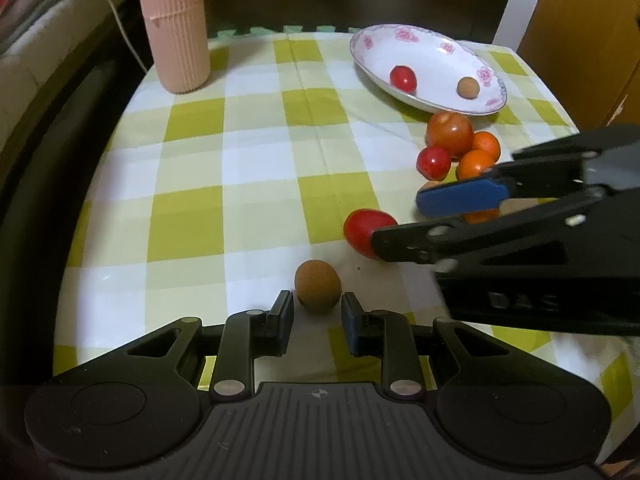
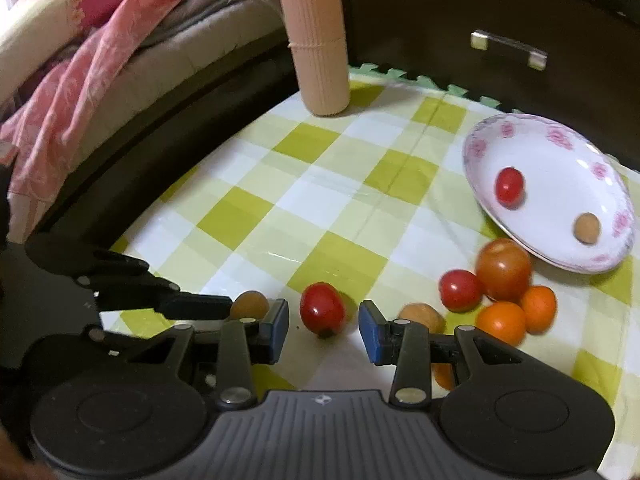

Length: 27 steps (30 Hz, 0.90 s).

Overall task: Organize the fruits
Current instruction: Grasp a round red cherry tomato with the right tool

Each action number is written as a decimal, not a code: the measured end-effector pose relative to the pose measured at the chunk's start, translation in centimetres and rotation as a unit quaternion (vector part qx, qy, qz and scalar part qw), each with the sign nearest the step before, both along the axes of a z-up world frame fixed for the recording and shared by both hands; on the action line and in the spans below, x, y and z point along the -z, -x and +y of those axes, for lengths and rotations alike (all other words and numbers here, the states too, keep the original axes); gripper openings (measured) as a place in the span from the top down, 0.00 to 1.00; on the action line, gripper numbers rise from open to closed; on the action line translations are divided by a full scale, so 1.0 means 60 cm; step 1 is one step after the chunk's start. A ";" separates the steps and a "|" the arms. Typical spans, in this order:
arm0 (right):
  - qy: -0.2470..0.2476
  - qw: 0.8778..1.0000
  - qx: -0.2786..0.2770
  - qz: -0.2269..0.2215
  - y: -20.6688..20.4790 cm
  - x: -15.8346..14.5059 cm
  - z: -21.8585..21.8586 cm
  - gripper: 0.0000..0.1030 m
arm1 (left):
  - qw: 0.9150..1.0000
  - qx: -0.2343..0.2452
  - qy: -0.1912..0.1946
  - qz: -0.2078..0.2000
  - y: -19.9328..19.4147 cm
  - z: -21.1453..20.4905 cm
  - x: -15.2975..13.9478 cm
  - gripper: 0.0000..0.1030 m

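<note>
right claw (image 2: 323,326) spread | cherry tomato (image 2: 322,309) between | left claw (image 2: 208,307) beside

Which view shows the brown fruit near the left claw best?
The left wrist view: the brown fruit sits whole, just ahead of the open left claw. In the right wrist view that fruit is partly hidden behind claw fingers.

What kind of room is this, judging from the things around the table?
Probably a bedroom or a small living space in a home. A bed with a pink quilt stands beside the table, a dark wooden drawer is behind it, and the checked tablecloth carries a flowered plate.
</note>
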State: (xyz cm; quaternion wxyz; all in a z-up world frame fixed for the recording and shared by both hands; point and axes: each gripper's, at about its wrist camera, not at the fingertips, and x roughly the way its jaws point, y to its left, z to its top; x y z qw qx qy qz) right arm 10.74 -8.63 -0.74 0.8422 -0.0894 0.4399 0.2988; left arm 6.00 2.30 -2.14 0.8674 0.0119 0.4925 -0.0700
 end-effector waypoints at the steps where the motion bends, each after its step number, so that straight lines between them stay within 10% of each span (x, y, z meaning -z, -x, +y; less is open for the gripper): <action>1: 0.004 1.000 -0.002 0.005 -0.005 0.003 0.005 0.64 | 1.000 0.001 -0.001 0.002 0.000 -0.001 0.001 0.67; 27: 0.005 0.995 0.094 0.027 0.077 -0.008 -0.131 0.73 | 1.000 0.002 -0.016 -0.017 -0.005 -0.016 0.006 0.56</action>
